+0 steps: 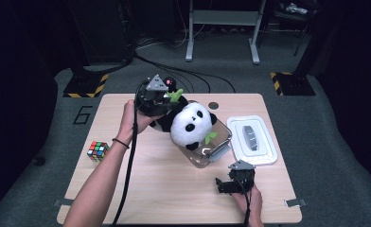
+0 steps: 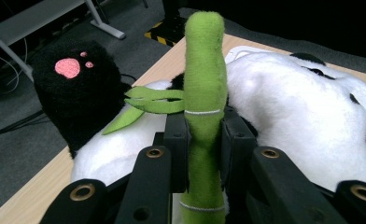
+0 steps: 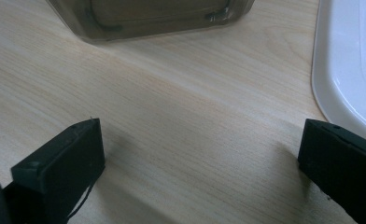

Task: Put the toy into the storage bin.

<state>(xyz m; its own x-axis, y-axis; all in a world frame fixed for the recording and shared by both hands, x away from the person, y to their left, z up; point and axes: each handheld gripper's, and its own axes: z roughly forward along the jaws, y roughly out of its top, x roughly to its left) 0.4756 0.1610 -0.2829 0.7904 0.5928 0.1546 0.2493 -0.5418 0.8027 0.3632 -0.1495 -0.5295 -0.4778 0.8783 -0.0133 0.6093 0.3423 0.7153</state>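
Worktop: one panda, one clear box, one lid, one cube.
Left gripper: jaws clamp one bamboo stalk.
Right gripper: jaws wide, empty.

Both forearms are bare, with no sleeves; a thin dark band circles the left wrist. The left hand-held gripper is black, topped by a grey three-cornered plate, and a thick black cable trails from it. Its matte black arms carry brass-ringed screw holes and flat rectangular pads. The right hand-held gripper is black with a like grey plate
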